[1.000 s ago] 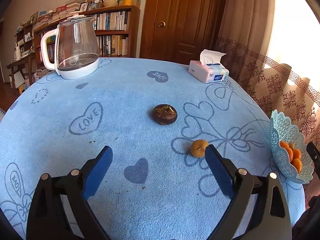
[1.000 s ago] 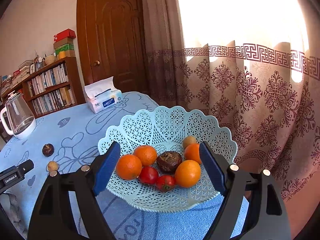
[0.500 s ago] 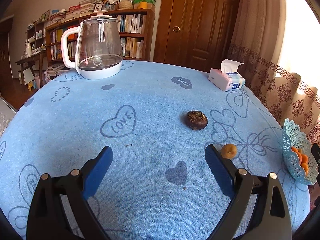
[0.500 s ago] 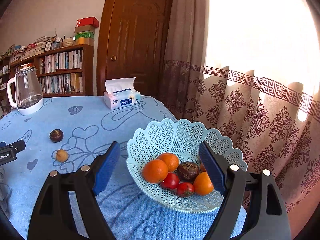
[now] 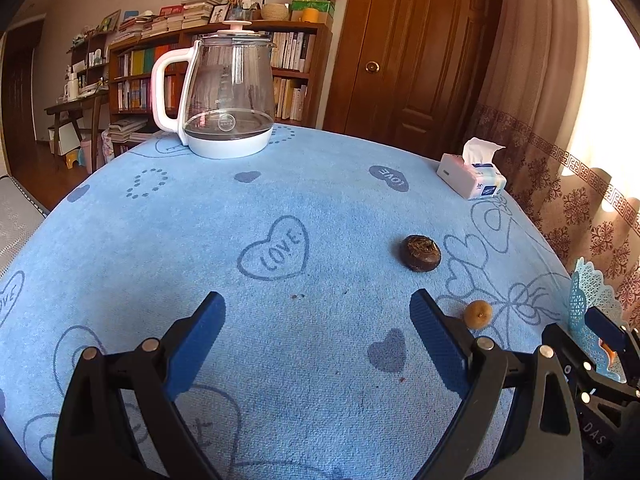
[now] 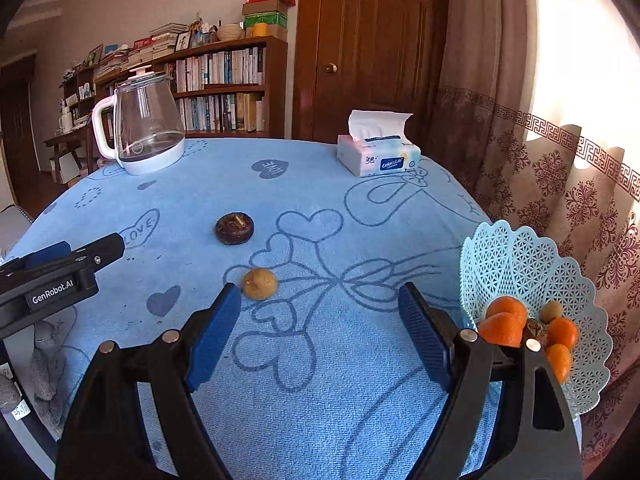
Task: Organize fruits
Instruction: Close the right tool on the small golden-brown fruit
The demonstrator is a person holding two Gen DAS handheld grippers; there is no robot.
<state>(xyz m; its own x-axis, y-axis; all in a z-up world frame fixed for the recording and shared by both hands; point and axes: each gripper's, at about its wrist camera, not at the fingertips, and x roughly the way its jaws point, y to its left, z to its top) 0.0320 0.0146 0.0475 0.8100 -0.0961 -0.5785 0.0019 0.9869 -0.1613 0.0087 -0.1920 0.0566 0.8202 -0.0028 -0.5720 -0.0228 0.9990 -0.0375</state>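
A dark brown round fruit and a small tan fruit lie on the blue tablecloth. At the table's right edge a pale blue lattice basket holds several oranges and other fruits. My right gripper is open and empty above the cloth, with the tan fruit just beyond its left finger. Wide open too, my left gripper holds nothing and hovers over bare cloth, left of both loose fruits.
A glass kettle on a white base stands at the far left of the table. A tissue box sits at the far edge. Beyond are bookshelves, a wooden door and curtains.
The right gripper swung left, from over the basket to the cloth near the tan fruit. The left gripper drifted left, so both loose fruits now sit further right in its view.
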